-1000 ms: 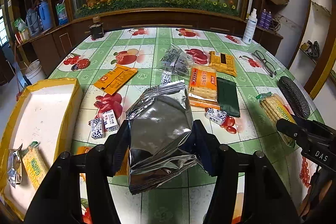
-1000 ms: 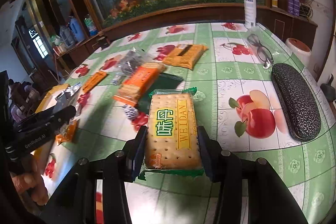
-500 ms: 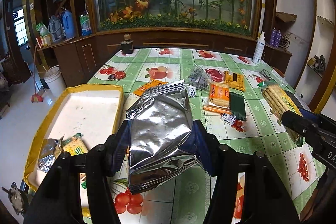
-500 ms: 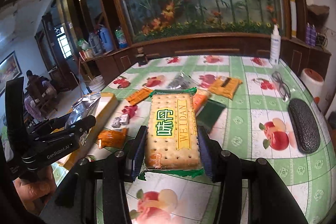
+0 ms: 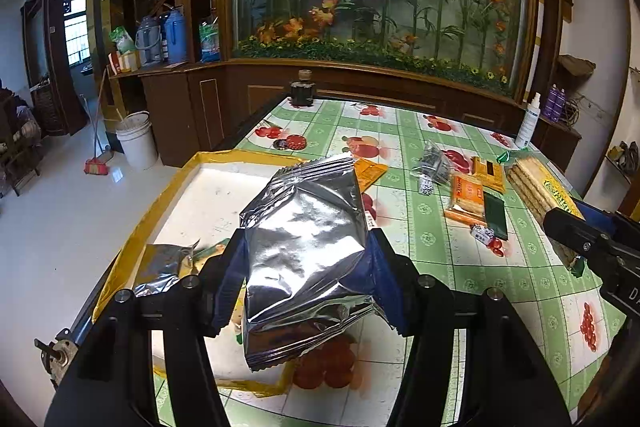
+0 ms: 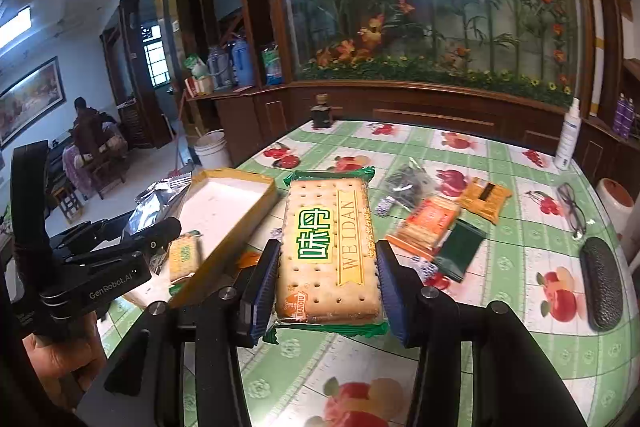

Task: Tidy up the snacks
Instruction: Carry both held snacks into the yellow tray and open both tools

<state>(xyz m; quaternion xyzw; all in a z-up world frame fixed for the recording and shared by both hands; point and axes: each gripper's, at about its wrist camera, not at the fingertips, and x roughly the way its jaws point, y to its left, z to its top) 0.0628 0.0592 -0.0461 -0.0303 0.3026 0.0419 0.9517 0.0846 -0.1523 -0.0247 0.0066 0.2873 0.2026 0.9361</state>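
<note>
My left gripper (image 5: 306, 283) is shut on a silver foil snack bag (image 5: 308, 247) and holds it above the near end of the yellow-rimmed white tray (image 5: 208, 183). In the tray lie a silver bag (image 5: 168, 263) and a cracker pack (image 6: 184, 257). My right gripper (image 6: 326, 283) is shut on a Weidan cracker pack (image 6: 330, 247), held above the table to the right of the tray (image 6: 236, 203). The left gripper also shows in the right wrist view (image 6: 160, 227), and the right gripper in the left wrist view (image 5: 568, 231).
Loose snacks lie mid-table: an orange cracker pack (image 6: 426, 227), a dark green packet (image 6: 460, 249), a yellow packet (image 6: 486, 197), a clear bag (image 6: 406, 183), an orange packet (image 5: 370, 173). Glasses (image 6: 572, 211), a black case (image 6: 602, 283) and a spray bottle (image 6: 568, 135) are at the right.
Both grippers rose and swung left with their packs. The left one now holds the silver bag over the tray; the right one has come closer to the tray.
</note>
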